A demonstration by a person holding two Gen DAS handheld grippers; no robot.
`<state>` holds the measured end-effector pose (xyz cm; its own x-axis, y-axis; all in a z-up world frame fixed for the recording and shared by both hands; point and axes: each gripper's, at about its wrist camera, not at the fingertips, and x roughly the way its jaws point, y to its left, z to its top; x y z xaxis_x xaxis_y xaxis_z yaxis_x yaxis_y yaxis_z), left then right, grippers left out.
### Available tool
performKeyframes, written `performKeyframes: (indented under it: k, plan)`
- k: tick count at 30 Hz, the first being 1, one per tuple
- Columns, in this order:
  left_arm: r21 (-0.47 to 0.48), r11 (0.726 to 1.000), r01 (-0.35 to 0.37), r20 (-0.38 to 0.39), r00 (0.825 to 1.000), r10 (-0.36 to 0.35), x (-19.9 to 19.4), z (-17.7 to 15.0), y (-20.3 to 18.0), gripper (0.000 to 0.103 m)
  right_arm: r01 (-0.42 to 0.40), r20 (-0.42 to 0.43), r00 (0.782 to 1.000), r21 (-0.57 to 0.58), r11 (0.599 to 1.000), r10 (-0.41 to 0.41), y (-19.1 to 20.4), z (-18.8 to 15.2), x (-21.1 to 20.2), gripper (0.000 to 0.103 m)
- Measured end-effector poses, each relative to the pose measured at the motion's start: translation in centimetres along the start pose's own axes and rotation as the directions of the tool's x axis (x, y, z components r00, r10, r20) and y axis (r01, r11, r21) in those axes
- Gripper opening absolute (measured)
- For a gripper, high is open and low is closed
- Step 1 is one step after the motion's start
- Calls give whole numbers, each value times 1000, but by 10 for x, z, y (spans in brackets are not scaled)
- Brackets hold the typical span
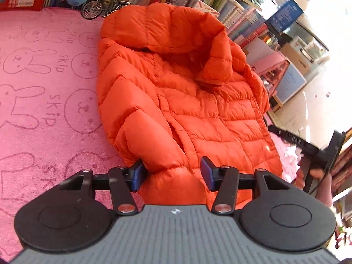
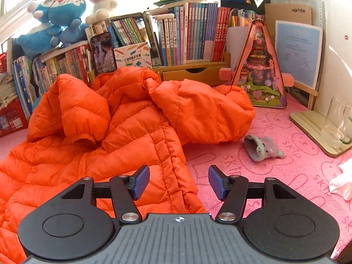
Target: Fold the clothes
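The orange jacket (image 2: 123,132) runs off the right wrist view's left edge; book spines (image 2: 193,33) behind it are too small to read.

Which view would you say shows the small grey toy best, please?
The right wrist view. There the grey toy lies in plain sight on the pink cloth, right of the orange jacket. The left wrist view does not show it at all; the jacket fills that frame.
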<state>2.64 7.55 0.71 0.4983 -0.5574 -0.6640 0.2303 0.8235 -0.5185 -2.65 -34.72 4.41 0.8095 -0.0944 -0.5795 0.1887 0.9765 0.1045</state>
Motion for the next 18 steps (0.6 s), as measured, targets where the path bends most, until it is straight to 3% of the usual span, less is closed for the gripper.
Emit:
performKeyframes:
  k: [1,3,5,8,10,13,14,16,17,18]
  plan:
    - [-35,999,-12,4,1000,12,2,4,5,61,-3,13,1000,-7,1000,3,0,-7,-6,65]
    - [82,982,-170,63,984,165,-1,-6,-7,61,-9,48,999,-50,999,11,3,-23,-21,68]
    - [203,917,-343,163,936,313,-7,-18,-19,62,20,96,995,-191,981,-1,13,-47,-40,78]
    - [354,796,-490,300,866,400,-25,-37,-39,68,63,151,988,-487,871,13,38,-91,-69,81]
    - [447,756,-479,318,875,366,-35,-45,-55,73,49,161,984,-652,756,75,58,-118,-84,81]
    - [556,723,-411,300,910,286,-35,-58,-79,76,26,176,958,-840,542,227,94,-155,-101,83]
    - [594,704,-390,291,920,264,-30,-63,-88,76,38,184,952,-863,503,243,103,-160,-99,84]
    - [656,650,-383,288,923,254,-16,-76,-101,76,69,201,944,-896,438,262,120,-168,-91,82]
    - [686,620,-381,287,924,251,-9,-82,-107,76,85,209,939,-910,405,272,128,-171,-87,77]
    - [720,582,-379,285,925,250,-3,-89,-112,76,102,216,934,-923,371,283,137,-175,-84,62]
